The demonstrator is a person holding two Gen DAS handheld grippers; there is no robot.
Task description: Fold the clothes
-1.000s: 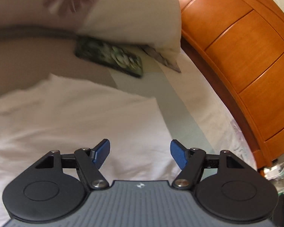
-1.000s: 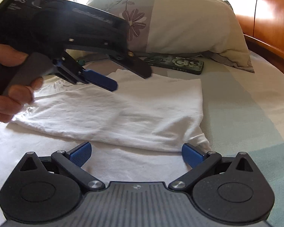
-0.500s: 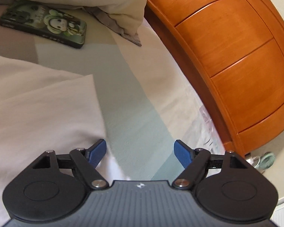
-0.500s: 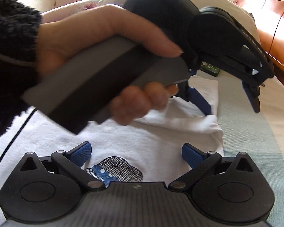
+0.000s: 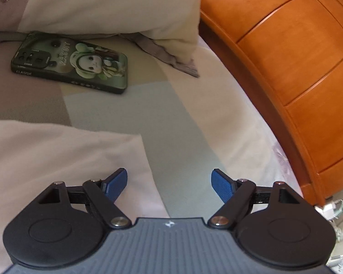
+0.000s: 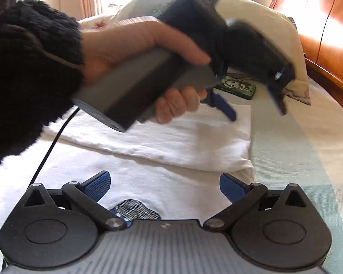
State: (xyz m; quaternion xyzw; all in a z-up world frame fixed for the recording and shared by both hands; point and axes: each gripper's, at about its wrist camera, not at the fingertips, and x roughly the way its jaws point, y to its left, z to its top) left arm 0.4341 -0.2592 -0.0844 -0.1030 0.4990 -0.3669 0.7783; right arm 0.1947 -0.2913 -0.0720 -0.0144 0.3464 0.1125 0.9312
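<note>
In the left wrist view, the left hand-held gripper (image 5: 169, 185) has its two blue fingers spread wide with nothing between them. It hangs over the right edge of a white T-shirt (image 5: 57, 159) that lies on the bed (image 5: 183, 118). One blue finger is over the shirt and the other is over the pale green stripe of the bed sheet. Farther back, a phone in a green case (image 5: 69, 61) with a cartoon rabbit on it lies flat on the bed, apart from the shirt. A cream pillow (image 5: 107, 4) with a flower print sits just behind the phone. An orange wooden headboard (image 5: 297, 68) curves along the right side.

In the right wrist view, the right hand-held gripper (image 6: 163, 187) is spread open too and holds nothing. It is low over the near part of the white T-shirt (image 6: 171, 146), where a small blue and grey picture (image 6: 137, 211) shows on the cloth. The far part of the shirt is folded over, making a thicker layer. A hand (image 6: 148, 52) in a fuzzy black sleeve (image 6: 27, 80) holds the left hand-held gripper (image 6: 256, 107) above that fold, near the shirt's right edge. It looks blurry. A black cable (image 6: 48, 150) hangs down from it across the shirt. The phone (image 6: 237, 86) and pillow (image 6: 274, 34) lie behind.
</note>
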